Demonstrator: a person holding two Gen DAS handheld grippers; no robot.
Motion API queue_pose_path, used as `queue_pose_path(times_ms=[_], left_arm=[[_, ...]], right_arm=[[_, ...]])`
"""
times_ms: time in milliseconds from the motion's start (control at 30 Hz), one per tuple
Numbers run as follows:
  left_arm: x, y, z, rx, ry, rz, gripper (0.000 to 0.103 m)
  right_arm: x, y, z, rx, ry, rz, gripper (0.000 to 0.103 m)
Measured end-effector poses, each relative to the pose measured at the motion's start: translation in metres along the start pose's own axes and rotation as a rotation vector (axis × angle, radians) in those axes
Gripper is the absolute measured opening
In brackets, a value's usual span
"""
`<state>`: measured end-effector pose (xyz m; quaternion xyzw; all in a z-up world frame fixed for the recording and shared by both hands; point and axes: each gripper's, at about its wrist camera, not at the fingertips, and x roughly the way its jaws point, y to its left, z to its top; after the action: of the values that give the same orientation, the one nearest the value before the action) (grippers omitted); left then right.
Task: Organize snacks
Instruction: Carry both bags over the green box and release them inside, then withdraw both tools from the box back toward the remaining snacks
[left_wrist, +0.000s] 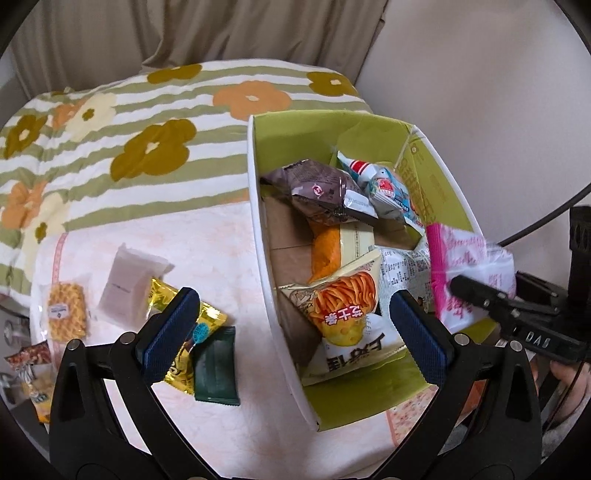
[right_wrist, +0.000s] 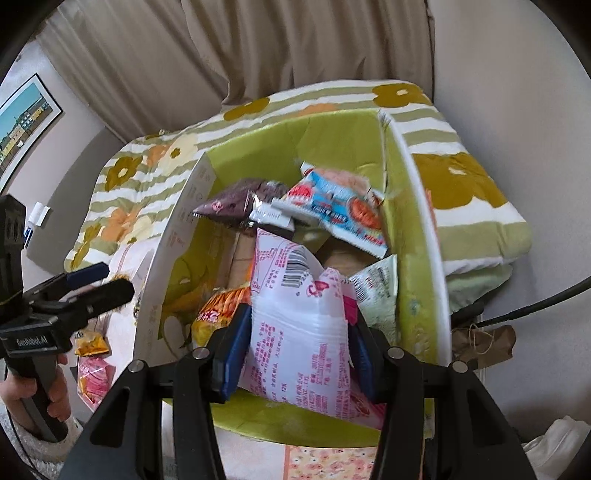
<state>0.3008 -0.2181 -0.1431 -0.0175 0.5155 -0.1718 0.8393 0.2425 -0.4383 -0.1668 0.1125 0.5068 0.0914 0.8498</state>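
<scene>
Over the green box's (right_wrist: 421, 206) near rim, our right gripper (right_wrist: 295, 354) clamps a pink-and-white packet (right_wrist: 299, 332); our left gripper (left_wrist: 291, 325) hangs wide open astride its white wall.

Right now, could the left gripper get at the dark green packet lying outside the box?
Probably yes: the left gripper is open and empty, and the dark green packet lies uncovered just below its left finger, with only the yellow packet alongside.

Right gripper (right_wrist: 295, 347) clamps a pink-and-white packet (right_wrist: 299, 332) above the box (right_wrist: 421, 236).
</scene>
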Motion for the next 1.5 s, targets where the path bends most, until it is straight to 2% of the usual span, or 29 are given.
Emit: queue_pose_path(times_ms=[33,100,167,567,733,967,1067,1300,1500], left_arm=[[0.0,0.0,0.0,-0.004,0.0,-0.001,0.102],[-0.001,-0.001,-0.002,-0.008,-0.002,-0.001,0.102],[-0.003,-0.002,-0.004,-0.009,-0.005,0.002,0.102],[-0.023,-0.011,-0.025,-0.022,-0.04,0.03,0.102],[-0.039,-0.017,-0.032,-0.039,-0.066,0.035,0.102],[-0.06,-0.022,-0.05,-0.084,-0.089,0.06,0.102],[-0.07,-0.02,-0.063,-0.114,-0.092,0.093,0.102],[-0.095,0.004,-0.094,-0.196,-0.116,0.172,0.102],[-0.116,0.047,-0.118,-0.29,-0.136,0.239,0.102]], right_arm=[[0.001,0.002,-0.002,-0.005,-0.002,-0.008,0.049],[0.001,0.002,-0.004,-0.007,-0.013,-0.002,0.063],[-0.004,0.001,-0.007,-0.006,-0.046,0.023,0.103],[-0.032,0.005,-0.023,-0.087,-0.114,0.016,0.103],[-0.045,0.011,-0.023,-0.125,-0.124,-0.028,0.103],[-0.06,0.016,-0.025,-0.162,-0.119,0.062,0.103],[-0.065,0.018,-0.027,-0.171,-0.123,0.088,0.103],[-0.077,0.04,-0.033,-0.252,-0.17,0.117,0.103],[-0.078,0.072,-0.035,-0.318,-0.193,0.107,0.103]])
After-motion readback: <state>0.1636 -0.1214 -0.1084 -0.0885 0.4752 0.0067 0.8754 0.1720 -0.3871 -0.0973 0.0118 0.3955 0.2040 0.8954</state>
